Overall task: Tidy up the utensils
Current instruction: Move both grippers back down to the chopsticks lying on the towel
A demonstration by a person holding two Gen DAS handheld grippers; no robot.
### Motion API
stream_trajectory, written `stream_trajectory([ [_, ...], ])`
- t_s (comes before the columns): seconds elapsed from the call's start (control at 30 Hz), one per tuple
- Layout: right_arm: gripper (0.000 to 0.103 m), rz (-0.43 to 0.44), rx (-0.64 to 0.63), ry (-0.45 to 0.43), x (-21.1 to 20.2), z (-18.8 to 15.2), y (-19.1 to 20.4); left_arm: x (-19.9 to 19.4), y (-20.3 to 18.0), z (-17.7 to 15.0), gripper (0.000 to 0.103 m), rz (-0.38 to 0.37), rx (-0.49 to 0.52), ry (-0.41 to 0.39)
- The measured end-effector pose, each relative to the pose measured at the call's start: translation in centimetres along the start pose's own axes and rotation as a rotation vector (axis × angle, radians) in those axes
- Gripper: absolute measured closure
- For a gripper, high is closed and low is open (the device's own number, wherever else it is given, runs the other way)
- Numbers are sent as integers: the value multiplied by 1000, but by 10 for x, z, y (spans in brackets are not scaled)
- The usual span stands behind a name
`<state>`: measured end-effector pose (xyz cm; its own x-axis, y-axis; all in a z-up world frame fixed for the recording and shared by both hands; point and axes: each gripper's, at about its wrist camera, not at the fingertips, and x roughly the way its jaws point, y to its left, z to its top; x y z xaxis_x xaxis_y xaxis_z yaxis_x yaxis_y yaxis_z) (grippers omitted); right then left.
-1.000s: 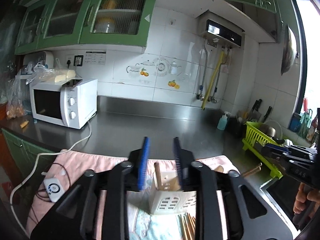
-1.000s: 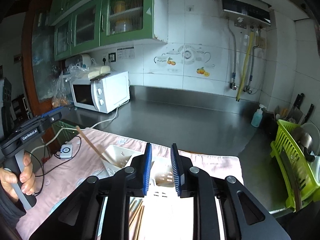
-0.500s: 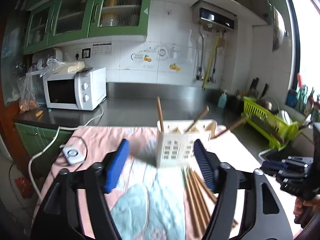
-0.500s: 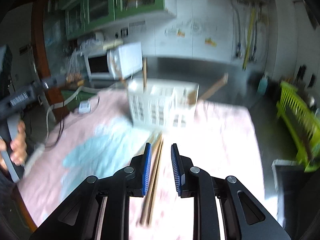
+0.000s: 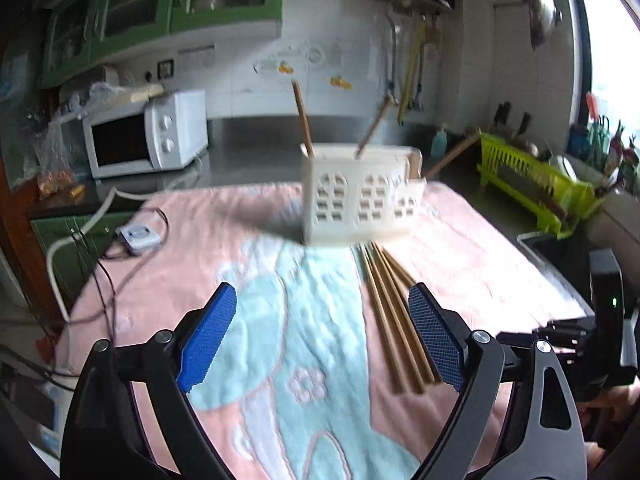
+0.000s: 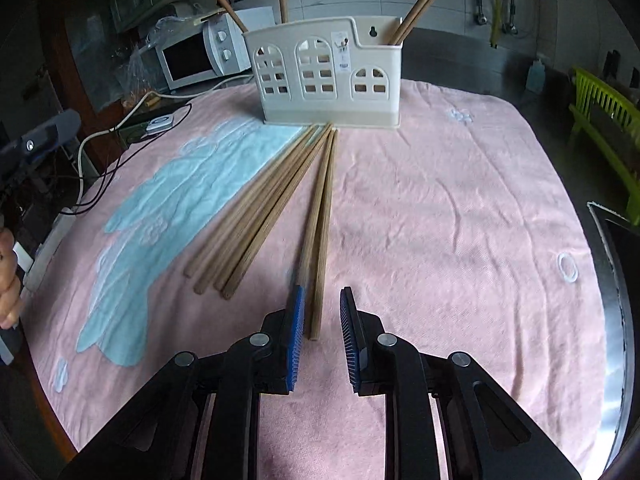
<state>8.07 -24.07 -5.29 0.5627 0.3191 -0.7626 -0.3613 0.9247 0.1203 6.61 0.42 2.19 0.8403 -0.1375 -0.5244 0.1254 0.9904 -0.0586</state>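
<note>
A cream utensil holder (image 5: 356, 204) (image 6: 324, 80) stands on a pink and blue cloth (image 6: 440, 200), with three chopsticks upright in it. Several loose wooden chopsticks (image 5: 394, 320) (image 6: 256, 212) lie fanned in front of it. A separate pair (image 6: 322, 200) lies to their right. My left gripper (image 5: 320, 300) hovers low over the cloth, its jaws wide and still opening, nothing gripped; the chopsticks lie near its right finger. My right gripper (image 6: 322, 296) points down at the pair, its jaws narrowly apart and closing, with one chopstick's near end between the pads, beside the left pad.
A white microwave (image 5: 144, 140) sits at the back left, with a white cable and a small device (image 5: 138, 236) at the cloth's left edge. A green dish rack (image 5: 532, 180) and a sink edge (image 6: 612, 240) are on the right. A hand (image 6: 8, 280) shows far left.
Both grippers have come down towards the cloth and closer to the chopsticks. The left jaws have spread from nearly shut to wide. The right jaws stayed narrow.
</note>
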Motion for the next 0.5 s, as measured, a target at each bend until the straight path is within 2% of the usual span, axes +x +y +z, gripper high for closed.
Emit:
stream_trajectory([
  [0.17, 90, 3, 4, 8, 5, 0, 2, 17, -4, -16, 16, -11, 2, 58],
  [0.5, 94, -18, -26, 24, 20, 6, 10, 31, -10, -31, 17, -27, 10, 102],
])
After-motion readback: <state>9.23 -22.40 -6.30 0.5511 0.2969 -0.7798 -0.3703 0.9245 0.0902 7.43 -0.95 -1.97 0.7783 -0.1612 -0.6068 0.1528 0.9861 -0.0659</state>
